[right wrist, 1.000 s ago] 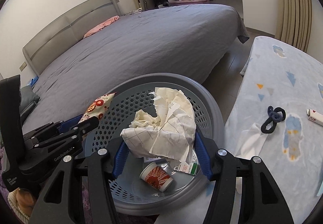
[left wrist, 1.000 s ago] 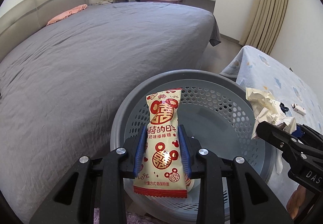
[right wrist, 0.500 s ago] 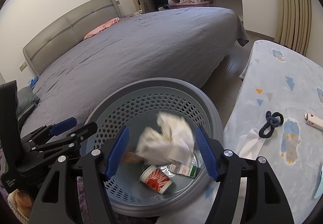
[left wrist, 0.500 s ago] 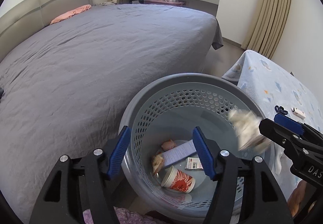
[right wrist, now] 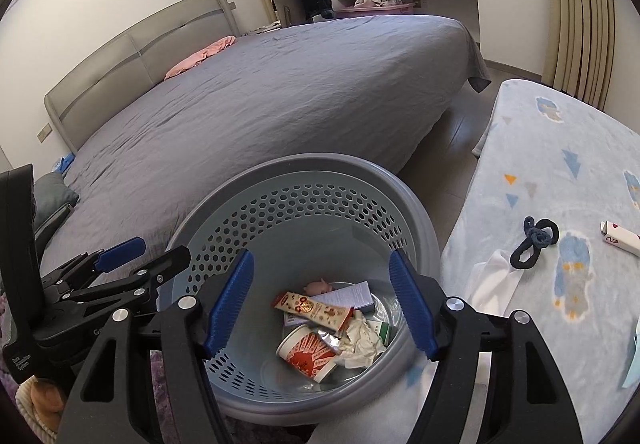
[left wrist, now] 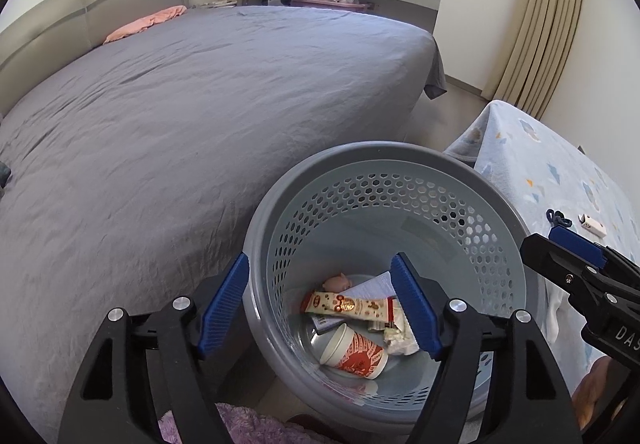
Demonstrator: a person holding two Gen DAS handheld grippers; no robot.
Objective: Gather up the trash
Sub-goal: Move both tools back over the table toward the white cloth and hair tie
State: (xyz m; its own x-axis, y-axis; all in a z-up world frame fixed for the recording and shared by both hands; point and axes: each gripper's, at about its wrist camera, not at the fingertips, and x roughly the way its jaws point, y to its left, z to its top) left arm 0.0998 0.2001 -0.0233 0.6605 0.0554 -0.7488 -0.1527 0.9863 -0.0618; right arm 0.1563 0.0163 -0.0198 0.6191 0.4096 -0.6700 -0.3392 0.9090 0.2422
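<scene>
Bin, below both claws, is holding a cup, snack wrapper, crumpled paper and leaflet. Left claw is opening, nothing between; right claw is standing spread, empty. Bed is lying beyond the rim; counter is sitting right.
</scene>
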